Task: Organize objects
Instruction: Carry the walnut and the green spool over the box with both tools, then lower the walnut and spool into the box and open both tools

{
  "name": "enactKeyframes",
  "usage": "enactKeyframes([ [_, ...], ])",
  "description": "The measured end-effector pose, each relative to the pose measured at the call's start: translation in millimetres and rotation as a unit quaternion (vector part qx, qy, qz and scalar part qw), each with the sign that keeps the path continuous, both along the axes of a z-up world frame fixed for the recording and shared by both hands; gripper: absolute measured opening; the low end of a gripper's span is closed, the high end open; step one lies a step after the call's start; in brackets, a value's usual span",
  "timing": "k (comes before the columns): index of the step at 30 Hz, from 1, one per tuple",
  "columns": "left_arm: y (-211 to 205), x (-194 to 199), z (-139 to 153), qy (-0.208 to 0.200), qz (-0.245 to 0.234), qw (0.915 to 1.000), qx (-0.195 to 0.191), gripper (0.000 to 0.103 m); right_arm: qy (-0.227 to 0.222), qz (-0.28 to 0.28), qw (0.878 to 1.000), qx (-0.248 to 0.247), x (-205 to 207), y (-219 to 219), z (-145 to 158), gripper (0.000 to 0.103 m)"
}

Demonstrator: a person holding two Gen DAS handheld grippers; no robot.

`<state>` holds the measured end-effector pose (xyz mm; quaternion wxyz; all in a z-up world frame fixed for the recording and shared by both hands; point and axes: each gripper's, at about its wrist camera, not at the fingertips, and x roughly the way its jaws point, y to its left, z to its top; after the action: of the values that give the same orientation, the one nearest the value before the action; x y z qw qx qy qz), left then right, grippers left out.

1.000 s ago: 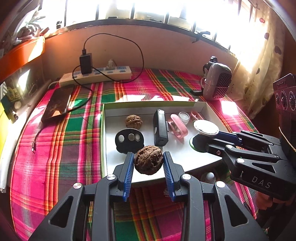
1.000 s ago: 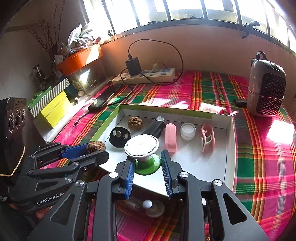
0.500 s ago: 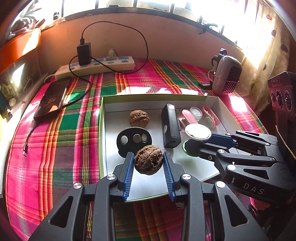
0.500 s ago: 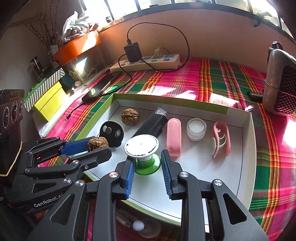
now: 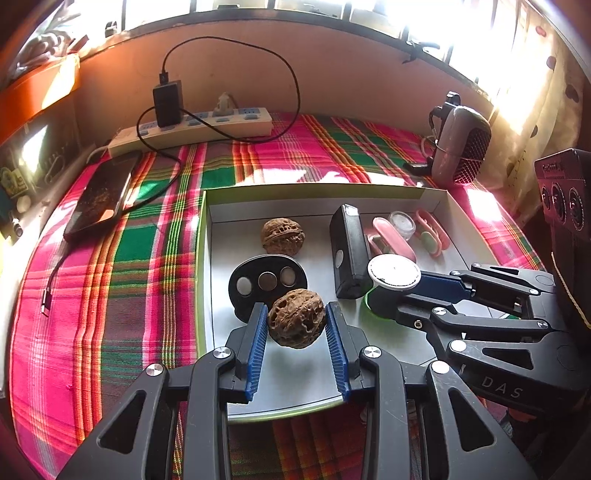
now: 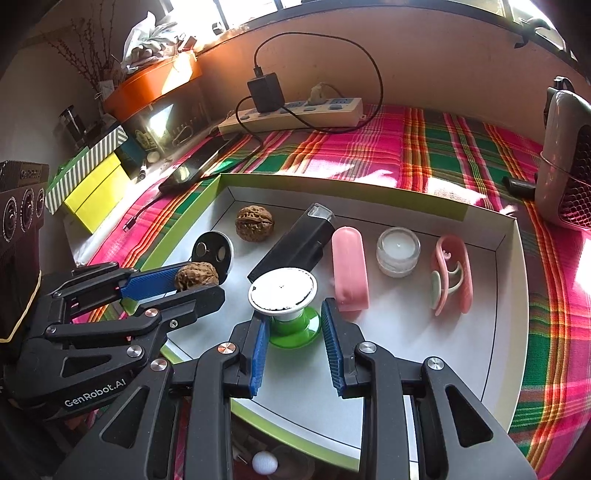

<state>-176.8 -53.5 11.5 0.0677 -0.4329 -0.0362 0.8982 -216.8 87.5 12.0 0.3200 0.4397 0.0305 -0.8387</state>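
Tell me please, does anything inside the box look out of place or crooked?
Mostly tidy. The black rectangular device lies diagonally, while the pink case, candle jar and pink clip beside it sit in a neat row. The walnut and green-based spool are each held in a gripper.

Sunlit barred window [image 5: 424,22] above a plaid tablecloth [image 5: 110,295] and tan wall [image 6: 461,70].

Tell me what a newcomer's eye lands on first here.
Two black grippers reach over the white tray: the left gripper clamps a wrinkled walnut, and the right gripper grips a green-based spool with a white top. Beneath lies a loud pink-and-green plaid cloth.
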Motion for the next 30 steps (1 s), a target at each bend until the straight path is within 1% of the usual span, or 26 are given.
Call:
enactKeyframes([
  [25, 3.4, -0.5, -1.7, -0.002, -0.002, 0.9999, -0.016, 0.03, 0.016, 0.008, 1.0, 0.023, 8.1, -5.9, -0.1, 0.03],
  [30, 1.7, 0.3, -1.1, -0.002, -0.002, 0.9999, -0.013, 0.03, 0.018, 0.008, 0.999, 0.026, 9.4, -5.4, 0.2, 0.03],
])
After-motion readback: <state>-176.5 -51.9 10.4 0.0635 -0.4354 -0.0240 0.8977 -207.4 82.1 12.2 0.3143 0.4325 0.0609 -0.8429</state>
